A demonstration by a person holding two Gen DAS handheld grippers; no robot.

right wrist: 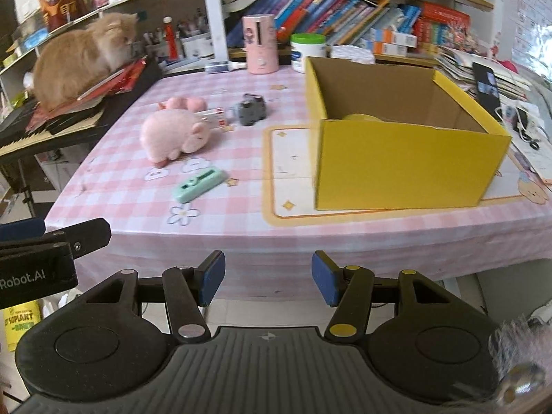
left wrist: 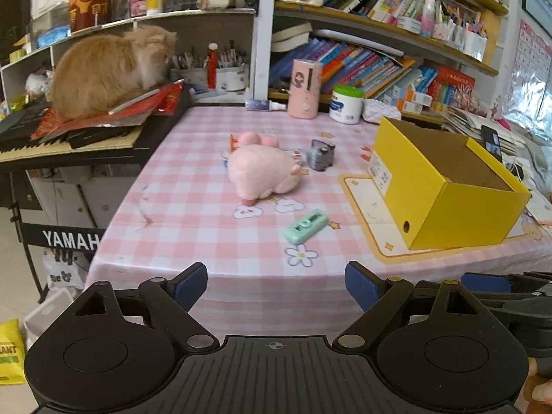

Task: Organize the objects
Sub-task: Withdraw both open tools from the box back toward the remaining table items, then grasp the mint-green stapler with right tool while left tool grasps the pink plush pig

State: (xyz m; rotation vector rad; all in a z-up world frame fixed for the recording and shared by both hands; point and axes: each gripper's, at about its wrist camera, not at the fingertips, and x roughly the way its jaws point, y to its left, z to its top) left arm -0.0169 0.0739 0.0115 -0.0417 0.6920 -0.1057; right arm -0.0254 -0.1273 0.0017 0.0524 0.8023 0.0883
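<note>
- Both grippers sit closest to the lens and neither has anything in it: left gripper point(left wrist: 276, 286) has its fingers spread wide, right gripper point(right wrist: 268, 279) has its fingers apart too, just narrower. They're both hanging off the near edge of the surface point(left wrist: 193, 241), not over any item yet.
- Nearest loose thing is the mint green case point(left wrist: 306, 226), lying flat near the front, well apart from the yellow box point(left wrist: 448, 203).
- Behind it is the pink plush pig point(left wrist: 264, 174) on its side, with a smaller pink toy point(left wrist: 258, 139) just beside it at the back and a small red-and-white item poking out next to it, too small to tell what.
- Grey toy point(left wrist: 321, 155) sits a bit right of the plush, between it and the box.
- Box is open-topped on the right of the surface. From the right wrist view there's something yellowish point(right wrist: 360, 117) at the bottom, can't make out what.
- So I'd say it's barely started: at most one thing is in, and four or so are still out.
- Orange cat point(left wrist: 110, 69) is loafing on the keyboard point(left wrist: 51, 138) off to the left, away from the items.
</note>
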